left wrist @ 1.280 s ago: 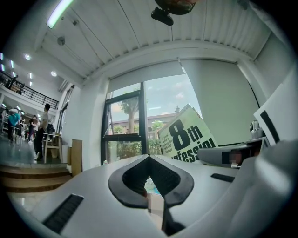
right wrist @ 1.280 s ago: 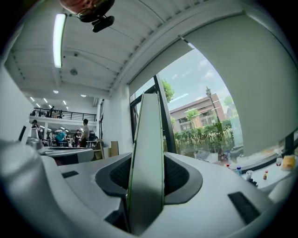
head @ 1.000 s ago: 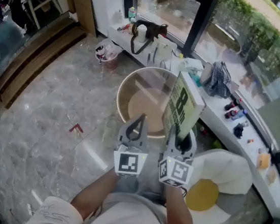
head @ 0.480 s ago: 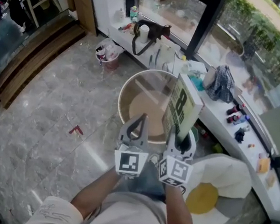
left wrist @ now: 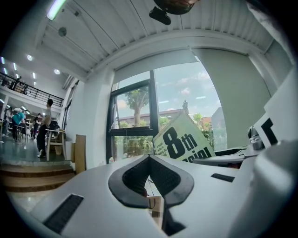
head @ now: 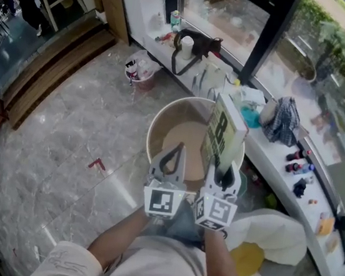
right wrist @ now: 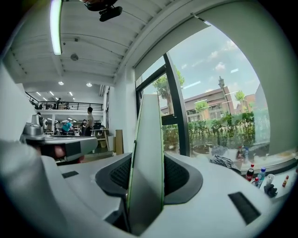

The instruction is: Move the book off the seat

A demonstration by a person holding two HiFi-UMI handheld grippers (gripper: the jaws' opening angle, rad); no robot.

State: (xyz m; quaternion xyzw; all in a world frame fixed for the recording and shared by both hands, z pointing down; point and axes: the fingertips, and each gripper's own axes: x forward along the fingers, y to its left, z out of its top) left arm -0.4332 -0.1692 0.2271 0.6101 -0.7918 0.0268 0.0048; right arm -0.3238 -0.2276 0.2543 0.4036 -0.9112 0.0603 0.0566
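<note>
My right tongs (head: 223,175) are clamped on the lower edge of the book (head: 223,134), with both pads pressed flat against its covers. In the right gripper view the book stands edge-on between the jaws and upright, a thin green line along each cover. My left tongs (head: 171,159) hold nothing: their tips meet, with only a sliver of a gap lower down between the pads, and they hover just beside the right pair, at its 9 o'clock. From the head view the book rises toward 12 o'clock over the round wooden table (head: 160,119), its pale green cover with a large black "8" facing my left. It is in the air, clear of the seat. The white cushion (head: 276,233) with a yellow centre lies well below it at about 4 o'clock from my hands, and I take that to be the seat, though part of it is cut off by my arm. The white window ledge (head: 264,158) runs from 12 to 3 o'clock, carrying a black bag (head: 200,43), a white cup (head: 186,44) and a checked cloth (head: 283,120). A small bin (head: 142,73) sits on the marble floor (head: 67,126) at 11 o'clock, and a red mark (head: 96,164) lies at 9 o'clock.
</note>
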